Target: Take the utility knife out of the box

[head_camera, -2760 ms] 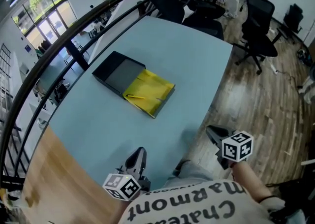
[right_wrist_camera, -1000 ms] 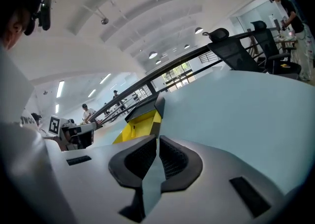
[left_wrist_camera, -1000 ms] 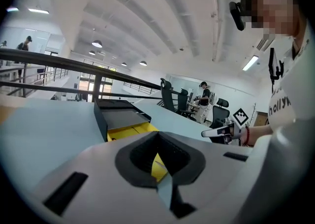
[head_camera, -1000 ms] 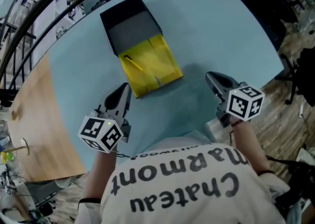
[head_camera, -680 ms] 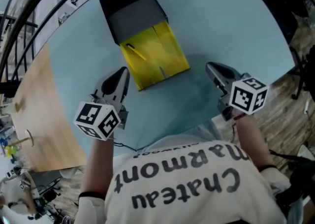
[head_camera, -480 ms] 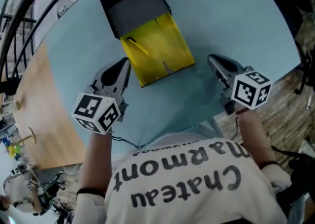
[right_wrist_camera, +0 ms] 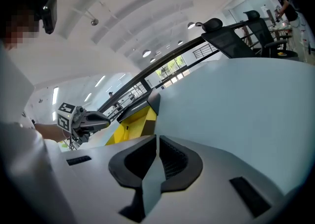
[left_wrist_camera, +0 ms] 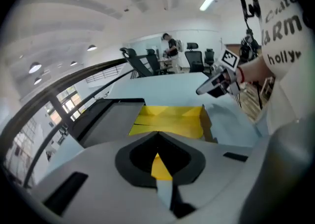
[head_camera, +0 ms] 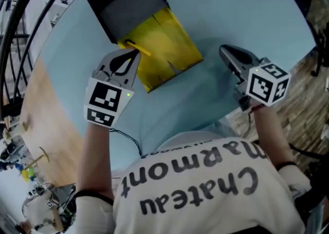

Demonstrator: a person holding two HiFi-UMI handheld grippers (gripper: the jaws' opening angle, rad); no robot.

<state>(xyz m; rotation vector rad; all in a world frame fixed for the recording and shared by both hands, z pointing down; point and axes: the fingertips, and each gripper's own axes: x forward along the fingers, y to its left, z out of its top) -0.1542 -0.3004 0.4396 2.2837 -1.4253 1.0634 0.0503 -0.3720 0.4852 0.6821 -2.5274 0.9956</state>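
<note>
An open box lies on the light blue table (head_camera: 236, 1): a black sleeve (head_camera: 126, 6) with a yellow tray (head_camera: 169, 48) slid out toward me. A thin yellow utility knife (head_camera: 141, 50) with a dark end lies along the tray's left edge. My left gripper (head_camera: 134, 54) is shut and empty, its tip at the tray's near-left corner, right beside the knife. In the left gripper view its jaws (left_wrist_camera: 158, 133) meet in front of the yellow tray (left_wrist_camera: 172, 119). My right gripper (head_camera: 224, 49) hangs shut and empty over bare table right of the tray, apart from it.
The table's curved edge runs close on the right, with wooden floor (head_camera: 303, 73) beyond. A wooden surface (head_camera: 46, 125) adjoins the table at the left, past it a dark railing (head_camera: 20, 27). Office chairs (left_wrist_camera: 147, 63) and a person (left_wrist_camera: 170, 48) stand far behind.
My left gripper has moved forward and down to the tray's near-left corner and has rolled, its marker cube now facing up. The right gripper has shifted only slightly. The box sits as before.
</note>
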